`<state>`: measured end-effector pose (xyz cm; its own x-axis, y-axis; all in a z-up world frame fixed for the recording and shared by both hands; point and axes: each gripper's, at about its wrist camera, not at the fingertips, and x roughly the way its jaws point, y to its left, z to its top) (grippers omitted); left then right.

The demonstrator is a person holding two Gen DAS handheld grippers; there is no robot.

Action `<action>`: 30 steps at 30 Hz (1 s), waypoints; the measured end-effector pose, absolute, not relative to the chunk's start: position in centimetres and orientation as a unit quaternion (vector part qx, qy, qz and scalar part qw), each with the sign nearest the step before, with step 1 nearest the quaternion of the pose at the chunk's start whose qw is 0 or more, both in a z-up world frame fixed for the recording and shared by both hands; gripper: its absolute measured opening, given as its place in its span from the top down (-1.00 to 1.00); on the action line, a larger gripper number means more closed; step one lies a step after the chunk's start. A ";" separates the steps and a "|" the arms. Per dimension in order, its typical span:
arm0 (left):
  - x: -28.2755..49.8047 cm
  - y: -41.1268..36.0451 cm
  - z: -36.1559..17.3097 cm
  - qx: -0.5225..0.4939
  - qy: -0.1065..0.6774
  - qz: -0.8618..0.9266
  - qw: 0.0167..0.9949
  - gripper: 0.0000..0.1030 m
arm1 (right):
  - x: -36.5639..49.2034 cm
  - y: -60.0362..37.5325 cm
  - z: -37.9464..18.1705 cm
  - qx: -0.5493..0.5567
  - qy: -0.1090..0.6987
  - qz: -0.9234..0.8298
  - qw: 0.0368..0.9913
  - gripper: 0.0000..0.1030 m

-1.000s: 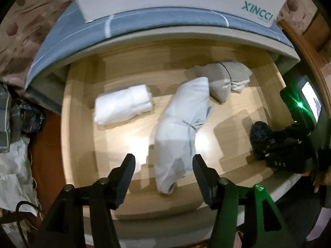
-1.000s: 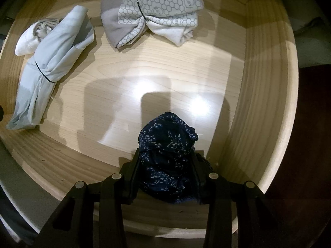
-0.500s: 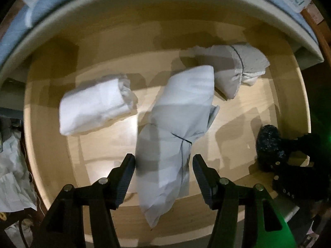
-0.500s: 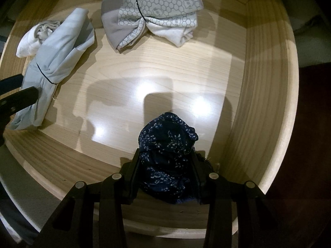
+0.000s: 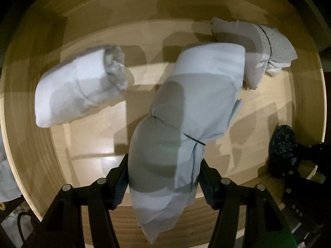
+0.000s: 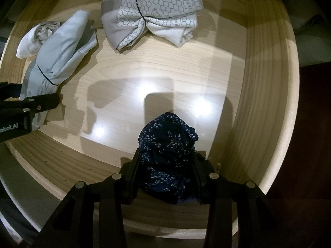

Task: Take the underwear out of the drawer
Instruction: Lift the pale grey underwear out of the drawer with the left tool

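Inside the wooden drawer (image 6: 269, 82), a long pale blue-grey underwear roll (image 5: 186, 113) lies slantwise. My left gripper (image 5: 163, 171) points down over the roll's near end. Its jaws are opening, with the cloth filling the gap between them. One of its black fingers (image 6: 45, 102) shows beside that roll (image 6: 60, 51) in the right wrist view. At the drawer's front wall my right gripper (image 6: 165, 165) is shut on a dark blue patterned underwear bundle (image 6: 165, 144). That bundle (image 5: 283, 144) is also at the right edge of the left wrist view.
A white rolled piece (image 5: 76, 91) lies left of the pale roll. A grey bundle with a honeycomb print (image 6: 153, 14) sits near the back wall. Bare drawer floor (image 6: 155, 72) spreads between the bundles. The curved wooden walls (image 5: 31, 144) close in on all sides.
My left gripper has come down into the drawer, and the pale blue-grey roll's near end now sits between its fingers. The right gripper and its dark bundle have not moved.
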<state>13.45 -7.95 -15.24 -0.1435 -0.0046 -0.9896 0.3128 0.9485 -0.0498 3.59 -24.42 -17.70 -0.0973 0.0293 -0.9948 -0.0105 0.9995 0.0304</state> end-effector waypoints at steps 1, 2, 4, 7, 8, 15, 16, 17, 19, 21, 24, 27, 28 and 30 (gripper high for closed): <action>13.6 -8.0 -15.3 0.102 0.746 -0.123 0.646 -0.20 | 3.6 -24.4 -17.7 0.006 0.741 0.015 0.672 0.25; 13.7 -7.9 -15.3 0.100 0.744 -0.119 0.650 -0.20 | 3.6 -24.4 -17.7 0.006 0.741 0.015 0.672 0.25; 13.9 -7.8 -15.3 0.093 0.742 -0.116 0.653 -0.17 | 3.6 -24.4 -17.7 0.006 0.741 0.015 0.672 0.25; 13.8 -7.4 -14.9 0.091 0.737 -0.113 0.660 -0.03 | 3.6 -24.4 -17.7 0.006 0.741 0.015 0.671 0.25; 13.9 -7.3 -14.8 0.090 0.736 -0.114 0.661 0.03 | 3.6 -24.4 -17.7 0.006 0.741 0.015 0.672 0.25; 13.6 -6.2 -12.3 0.111 0.738 -0.113 0.656 0.25 | 3.7 -24.4 -17.7 0.006 0.741 0.015 0.671 0.25; 13.6 -6.1 -12.0 0.114 0.737 -0.112 0.657 0.26 | 3.7 -24.4 -17.7 0.006 0.741 0.015 0.671 0.25; 13.6 -6.1 -11.6 0.116 0.737 -0.112 0.657 0.27 | 3.7 -24.4 -17.7 0.005 0.741 0.015 0.671 0.25; 13.6 -5.8 -10.8 0.121 0.735 -0.113 0.658 0.28 | 3.7 -24.4 -17.7 0.005 0.741 0.015 0.671 0.25; 13.6 -6.0 -10.1 0.130 0.735 -0.114 0.656 0.29 | 3.8 -24.4 -17.7 0.005 0.741 0.015 0.671 0.25; 13.4 -6.3 -9.2 0.144 0.731 -0.110 0.658 0.30 | 3.8 -24.4 -17.7 0.005 0.741 0.015 0.671 0.25; 13.5 -6.1 -8.2 0.146 0.727 -0.110 0.662 0.30 | 3.8 -24.4 -17.7 0.005 0.741 0.015 0.671 0.26; 13.4 -6.1 -8.0 0.147 0.726 -0.110 0.663 0.30 | 3.8 -24.4 -17.7 0.005 0.741 0.016 0.671 0.25; 12.9 -6.3 -6.7 0.151 0.721 -0.113 0.667 0.30 | 3.8 -24.4 -17.7 0.005 0.741 0.015 0.671 0.26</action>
